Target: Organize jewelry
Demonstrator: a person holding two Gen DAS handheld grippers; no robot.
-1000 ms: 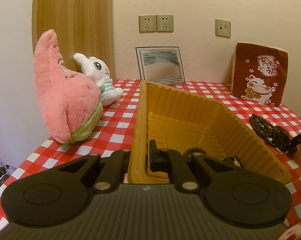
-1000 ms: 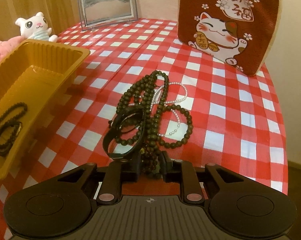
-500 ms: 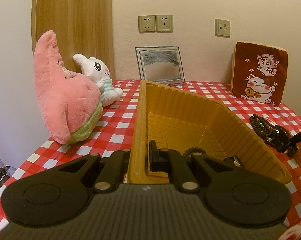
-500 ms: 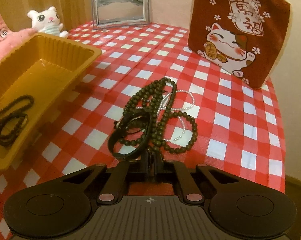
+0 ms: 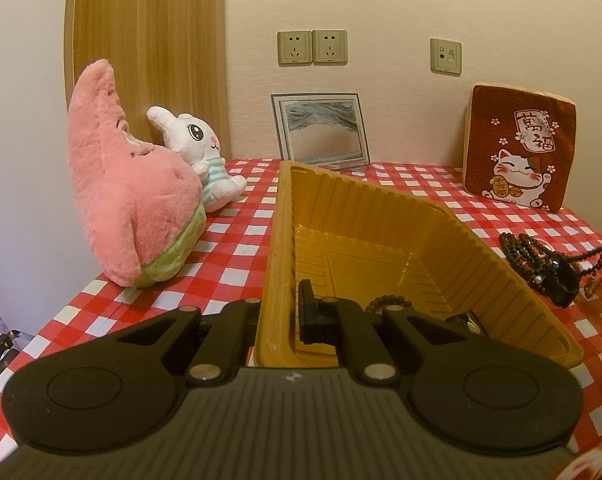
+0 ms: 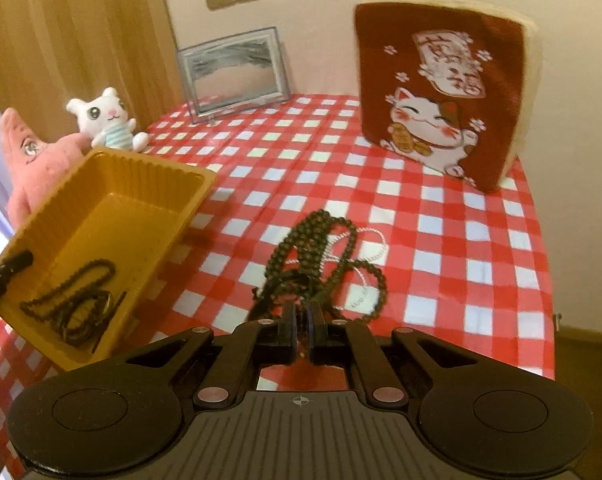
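The left claw (image 5: 279, 312) is clamped on the near wall of the yellow tray (image 5: 275, 240), one finger outside the wall and the other inside. The tray sits on the bench (image 6: 441, 248) under a red-and-white checked cloth. In its bottom lie a dark bead string (image 6: 71, 286) and a tangle of dark cord just beside it.

The right claw (image 6: 301, 326) is pinched nearly shut on the heap of dark beads (image 6: 321, 240) lying on the cloth to the right of the tray, gripping a strand at the near edge of the heap. A thin white pearl chain (image 6: 371, 246) is tangled through those beads, and a black band (image 5: 563, 280) rests at the heap's near side, as seen from the left wrist view.

At the back a pink plush star (image 5: 125, 200) leans by a white plush rabbit (image 5: 197, 152). A picture frame (image 5: 321, 136) stands against the wall, and a brown cushion with a lucky cat (image 6: 445, 96) stands upright at the right.
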